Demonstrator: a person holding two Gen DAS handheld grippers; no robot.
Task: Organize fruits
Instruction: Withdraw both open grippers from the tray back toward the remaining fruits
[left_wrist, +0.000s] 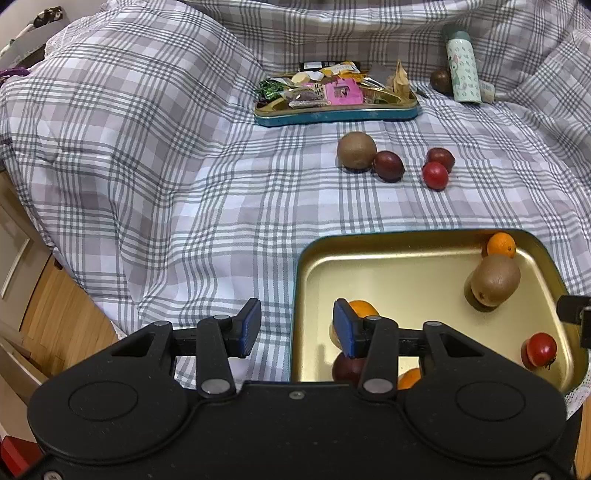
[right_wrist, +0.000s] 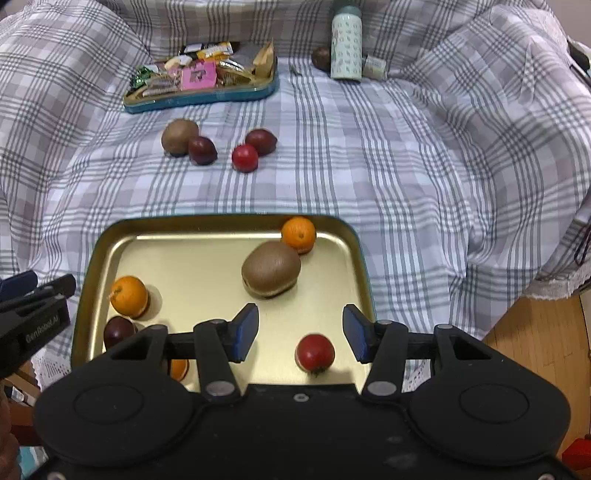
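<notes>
Both tools are hanging over the near end of a gold tray (right_wrist: 354, 266). Left gripper (left_wrist: 297, 328) is standing wide, holding nothing, straddling the tray's left rim. Right gripper (right_wrist: 300, 332) is also standing wide and empty, a red fruit (right_wrist: 315, 353) lying in the tray just below the gap between its pads.

Surface: a grey-and-white checked cloth (right_wrist: 406, 166) is covering everything ahead and bunching up at both sides; wooden floor (right_wrist: 535, 332) is showing past its edge.

Inside the tray: a kiwi (right_wrist: 271, 269) ahead of the right gripper, touching an orange (right_wrist: 298, 234) at the far rim; another orange (right_wrist: 128, 296) and a dark plum (right_wrist: 119, 331) to the left.

On the cloth, well ahead: a second kiwi (right_wrist: 180, 136) touching a dark fruit (right_wrist: 202, 150), then a red fruit (right_wrist: 244, 157) and another dark one (right_wrist: 260, 141) beside it. Farther off, a blue tin of snack packets (right_wrist: 199, 79) and a pale bottle (right_wrist: 346, 44).

View differences: right wrist view is showing the left gripper's side at its left edge. Left wrist view is hiding much of the tray's near fruit behind its own right finger (left_wrist: 347, 328), and is showing a cabinet side (left_wrist: 14, 251) to its left.
</notes>
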